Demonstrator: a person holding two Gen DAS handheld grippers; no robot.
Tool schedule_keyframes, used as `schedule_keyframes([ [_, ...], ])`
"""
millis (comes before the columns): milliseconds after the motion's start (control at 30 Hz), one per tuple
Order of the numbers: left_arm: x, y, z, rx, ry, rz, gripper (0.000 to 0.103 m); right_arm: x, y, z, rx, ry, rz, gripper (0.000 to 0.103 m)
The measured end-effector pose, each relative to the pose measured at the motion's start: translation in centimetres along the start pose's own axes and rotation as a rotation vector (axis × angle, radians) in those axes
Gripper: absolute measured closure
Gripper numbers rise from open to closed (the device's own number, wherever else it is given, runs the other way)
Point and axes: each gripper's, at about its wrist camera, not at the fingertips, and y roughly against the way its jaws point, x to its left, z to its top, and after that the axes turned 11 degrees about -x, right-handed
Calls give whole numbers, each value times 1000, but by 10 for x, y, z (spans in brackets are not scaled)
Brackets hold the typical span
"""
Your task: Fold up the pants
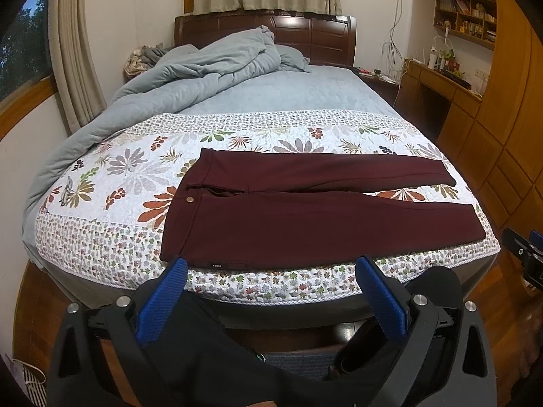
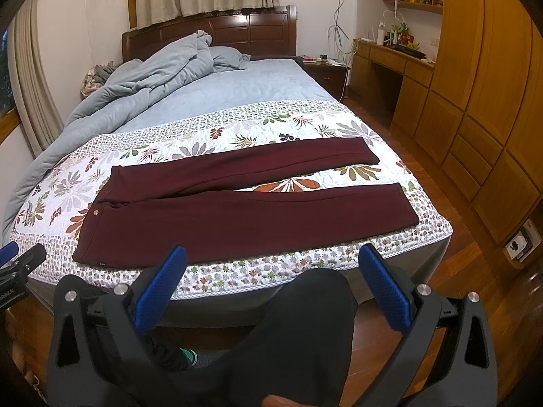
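Dark maroon pants (image 1: pixel 305 217) lie flat across the foot of the bed, waistband to the left, both legs stretched to the right and slightly apart. They show the same way in the right wrist view, pants (image 2: pixel 237 210). My left gripper (image 1: pixel 271 268) hangs open in front of the bed edge, near the waistband end, holding nothing. My right gripper (image 2: pixel 273 257) is open too, short of the bed edge before the near leg. The right gripper's tip shows at the far right of the left wrist view (image 1: pixel 526 251).
A floral quilt (image 1: pixel 135 183) covers the bed's foot. A crumpled grey-blue duvet (image 1: pixel 190 74) is piled at the head by the wooden headboard (image 1: pixel 305 34). Wooden cabinets (image 2: pixel 475 118) and a desk (image 2: pixel 390 57) line the right side. The person's dark-trousered knees (image 2: pixel 305 305) sit below the grippers.
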Motion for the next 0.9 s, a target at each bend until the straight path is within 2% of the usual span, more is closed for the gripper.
schedule_keyframes([
  [567, 3, -4, 0, 8, -5, 4, 4, 0, -3, -4, 13, 0, -2, 2],
  [667, 6, -11, 1, -1, -40, 12, 4, -2, -7, -3, -7, 17, -1, 2],
  [733, 15, -27, 0, -4, -98, -42, 4, -7, -14, -2, -71, 42, 17, 2],
  [800, 36, -53, 0, 53, -112, -110, 4, -15, -33, -1, -83, 62, 48, 2],
  [833, 56, -69, 2, 93, -86, -144, 4, -22, -48, -1, -56, 61, 37, 2],
  [900, 96, -94, 5, 125, -6, -172, 4, -35, -72, -3, -14, 42, 30, 2],
])
